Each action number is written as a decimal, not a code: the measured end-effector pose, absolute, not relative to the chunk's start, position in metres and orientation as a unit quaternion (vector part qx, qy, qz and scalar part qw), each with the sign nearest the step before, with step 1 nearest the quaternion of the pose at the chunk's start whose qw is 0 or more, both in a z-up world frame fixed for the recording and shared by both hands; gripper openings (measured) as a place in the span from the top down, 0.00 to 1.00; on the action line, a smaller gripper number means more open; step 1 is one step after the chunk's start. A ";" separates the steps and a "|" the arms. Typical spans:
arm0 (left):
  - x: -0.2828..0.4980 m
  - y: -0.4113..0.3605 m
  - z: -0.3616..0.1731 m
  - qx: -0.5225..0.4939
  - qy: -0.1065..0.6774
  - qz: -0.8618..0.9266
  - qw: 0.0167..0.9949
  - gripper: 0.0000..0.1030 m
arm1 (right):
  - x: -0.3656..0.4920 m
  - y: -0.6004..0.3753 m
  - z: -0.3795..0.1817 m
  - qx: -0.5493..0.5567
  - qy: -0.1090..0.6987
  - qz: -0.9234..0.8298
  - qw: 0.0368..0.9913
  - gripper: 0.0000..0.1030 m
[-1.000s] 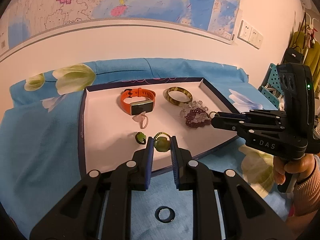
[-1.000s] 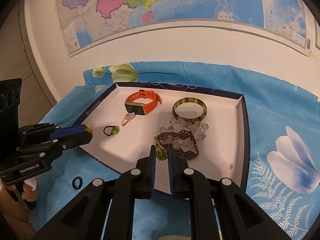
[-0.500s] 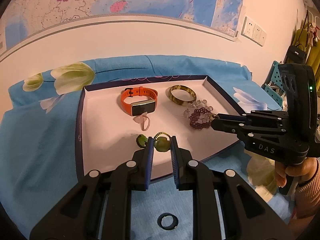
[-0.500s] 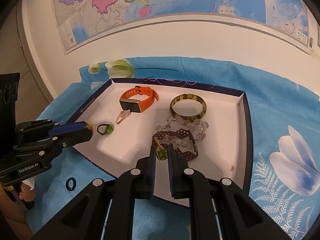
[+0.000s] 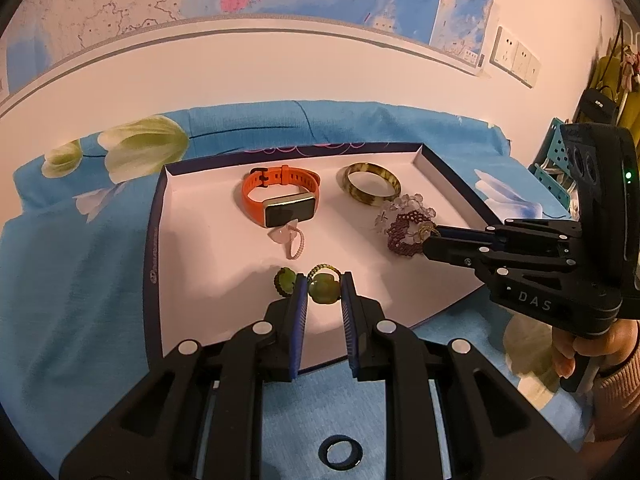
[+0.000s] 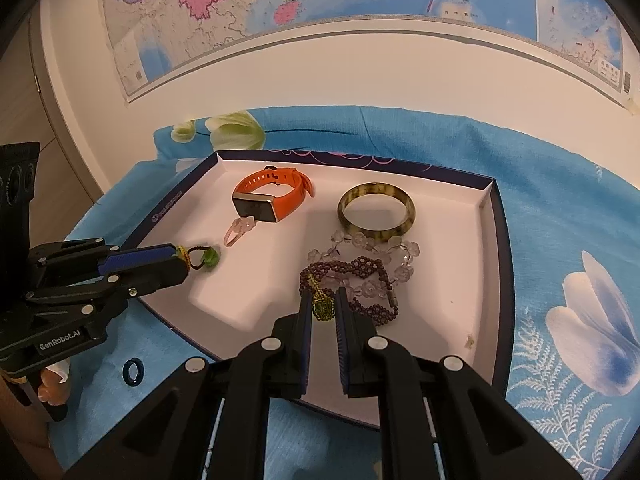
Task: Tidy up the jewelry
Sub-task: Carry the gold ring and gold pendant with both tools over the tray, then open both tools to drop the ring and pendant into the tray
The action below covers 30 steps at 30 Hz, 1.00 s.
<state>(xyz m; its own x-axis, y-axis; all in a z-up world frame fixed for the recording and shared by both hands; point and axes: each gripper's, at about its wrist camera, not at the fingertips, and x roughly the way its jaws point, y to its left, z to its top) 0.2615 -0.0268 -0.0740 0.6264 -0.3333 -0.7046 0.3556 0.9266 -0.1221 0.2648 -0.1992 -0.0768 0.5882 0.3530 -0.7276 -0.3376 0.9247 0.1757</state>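
Note:
A white tray with a dark blue rim [image 5: 154, 248] [image 6: 496, 240] lies on the blue cloth. My left gripper [image 5: 324, 285] [image 6: 179, 257] is shut on a green stone ring with a yellow-green beaded band [image 5: 323, 292], low over the tray's near edge. A second green ring [image 5: 285, 280] [image 6: 209, 258] lies just beside its left finger. My right gripper [image 6: 323, 300] [image 5: 431, 236] is shut on a green ring with a yellow beaded band [image 6: 323, 309], right by the purple beaded bracelet [image 6: 360, 276] [image 5: 404, 234].
Also in the tray are an orange smart band [image 5: 280, 196] [image 6: 276, 194], a mottled bangle [image 5: 372, 182] [image 6: 376, 208], a pink ring [image 5: 290, 240] [image 6: 238, 230] and a clear crystal bracelet [image 6: 372, 244]. A dark ring [image 5: 340, 451] [image 6: 133, 371] lies on the cloth outside the tray.

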 end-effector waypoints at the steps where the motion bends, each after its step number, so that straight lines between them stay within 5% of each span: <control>1: 0.262 -0.027 -0.075 0.015 0.389 -0.191 0.901 0.83 | 0.265 -0.199 -0.077 0.009 0.411 0.194 0.891 0.90; 19: 0.281 -0.040 -0.090 0.021 0.418 -0.189 0.888 0.81 | 0.273 -0.199 -0.080 0.015 0.416 0.186 0.890 0.87; 30: 0.263 -0.026 -0.068 0.004 0.375 -0.181 0.909 0.64 | 0.266 -0.211 -0.070 0.030 0.401 0.176 0.898 0.81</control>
